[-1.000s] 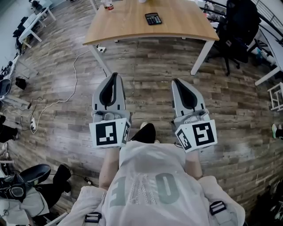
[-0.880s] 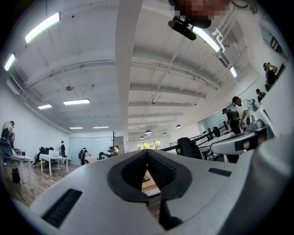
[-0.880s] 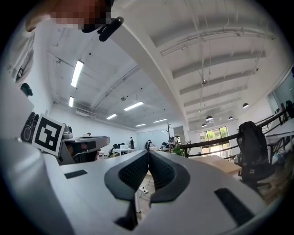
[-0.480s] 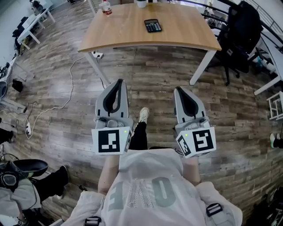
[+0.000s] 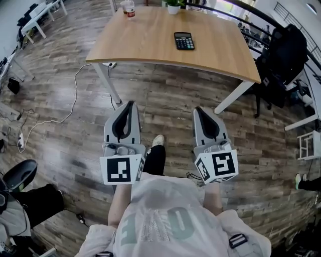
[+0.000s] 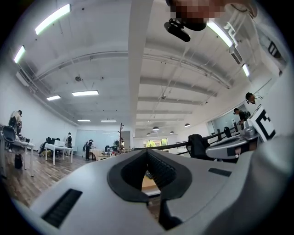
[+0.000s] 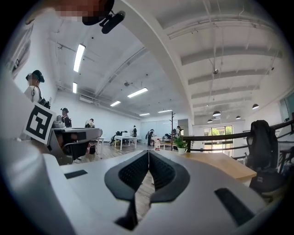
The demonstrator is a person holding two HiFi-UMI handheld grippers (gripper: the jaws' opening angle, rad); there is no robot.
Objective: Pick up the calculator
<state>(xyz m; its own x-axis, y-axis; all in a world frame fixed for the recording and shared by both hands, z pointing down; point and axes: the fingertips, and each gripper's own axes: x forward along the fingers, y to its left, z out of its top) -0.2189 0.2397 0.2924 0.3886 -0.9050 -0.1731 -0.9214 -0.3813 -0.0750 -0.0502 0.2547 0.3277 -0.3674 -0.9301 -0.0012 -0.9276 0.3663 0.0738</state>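
Observation:
A black calculator [image 5: 184,40] lies flat on a wooden table [image 5: 150,40], far ahead of me in the head view. My left gripper [image 5: 130,104] and right gripper [image 5: 198,109] hang side by side over the wood floor, well short of the table's near edge. Both have their jaws shut with nothing between them. In the left gripper view my left gripper [image 6: 147,153] points level at the table edge. In the right gripper view my right gripper [image 7: 149,153] is aimed beside the table top [image 7: 225,166].
A bottle [image 5: 129,9] and a potted plant [image 5: 174,4] stand at the table's far edge. A black office chair [image 5: 286,50] sits right of the table. White cables [image 5: 55,113] trail over the floor at left. My foot [image 5: 157,140] shows between the grippers.
The table and calculator have shifted right and come closer in the head view. Both grippers stay shut and side by side, carried forward and a little lower.

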